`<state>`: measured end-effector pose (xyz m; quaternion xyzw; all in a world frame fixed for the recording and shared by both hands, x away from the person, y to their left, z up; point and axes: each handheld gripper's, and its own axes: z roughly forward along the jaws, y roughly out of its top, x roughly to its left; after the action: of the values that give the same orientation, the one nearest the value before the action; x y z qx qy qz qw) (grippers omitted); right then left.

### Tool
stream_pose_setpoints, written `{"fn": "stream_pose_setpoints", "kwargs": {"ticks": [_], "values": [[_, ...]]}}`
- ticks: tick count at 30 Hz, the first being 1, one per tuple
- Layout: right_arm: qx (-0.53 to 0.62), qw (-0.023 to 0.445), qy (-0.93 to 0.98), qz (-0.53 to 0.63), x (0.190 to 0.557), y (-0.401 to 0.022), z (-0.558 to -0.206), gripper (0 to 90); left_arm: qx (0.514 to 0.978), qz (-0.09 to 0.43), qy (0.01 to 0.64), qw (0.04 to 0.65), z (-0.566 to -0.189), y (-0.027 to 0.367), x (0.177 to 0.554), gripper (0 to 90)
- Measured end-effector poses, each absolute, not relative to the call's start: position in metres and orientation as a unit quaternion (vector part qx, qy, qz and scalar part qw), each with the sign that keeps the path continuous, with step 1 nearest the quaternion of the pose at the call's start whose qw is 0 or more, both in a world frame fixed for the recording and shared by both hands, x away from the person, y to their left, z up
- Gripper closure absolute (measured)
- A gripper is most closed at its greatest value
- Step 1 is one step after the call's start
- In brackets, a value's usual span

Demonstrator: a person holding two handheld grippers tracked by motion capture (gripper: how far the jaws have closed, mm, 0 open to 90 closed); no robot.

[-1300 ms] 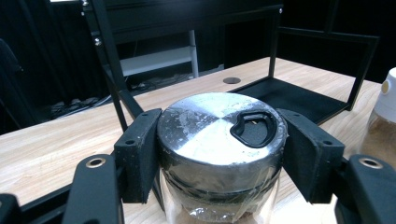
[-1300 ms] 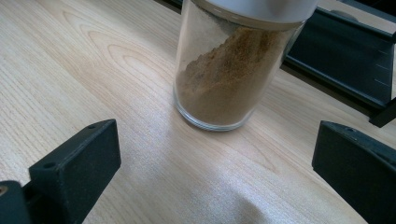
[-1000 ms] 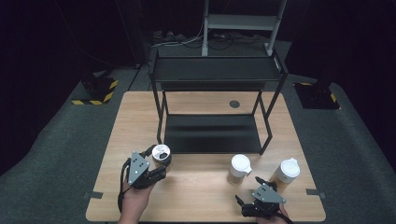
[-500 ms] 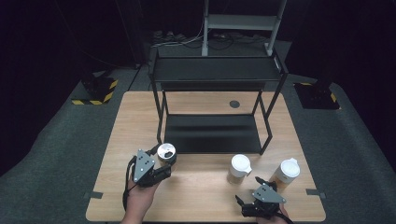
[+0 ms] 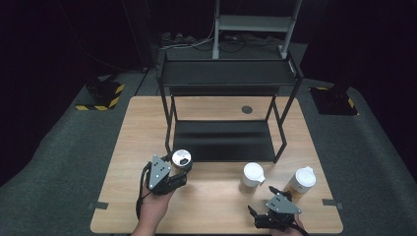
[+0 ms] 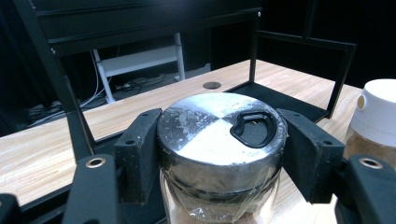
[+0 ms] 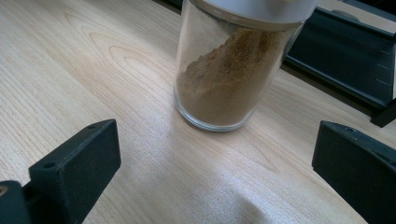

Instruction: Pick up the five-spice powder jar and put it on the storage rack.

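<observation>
A glass jar [image 6: 219,154] with a silver lid is seen just in front of the black rack [image 5: 223,142], near its left front leg. Two white-lidded jars, the nearer [image 7: 229,70] and the farther [image 5: 302,180], stand on the table [image 5: 216,211]; brown powder is seen in the nearer. The left gripper [image 6: 219,140] is clamped on the silver-lidded jar below the lid. The right gripper [image 7: 210,172] is spread wide and empty, short of the nearer white-lidded jar.
</observation>
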<state>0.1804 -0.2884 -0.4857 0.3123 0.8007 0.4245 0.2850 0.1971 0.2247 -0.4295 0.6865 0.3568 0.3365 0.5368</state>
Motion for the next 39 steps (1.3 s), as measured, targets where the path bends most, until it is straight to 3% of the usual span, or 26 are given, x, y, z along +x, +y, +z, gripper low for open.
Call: {"fn": "stream_pose_setpoints", "kwargs": {"ticks": [39], "values": [[0.312, 0.283, 0.800, 0.427, 0.181, -0.290, -0.486, 0.2, 0.680, 0.328, 0.366, 0.544, -0.431, 0.201, 0.228, 34.6]]}}
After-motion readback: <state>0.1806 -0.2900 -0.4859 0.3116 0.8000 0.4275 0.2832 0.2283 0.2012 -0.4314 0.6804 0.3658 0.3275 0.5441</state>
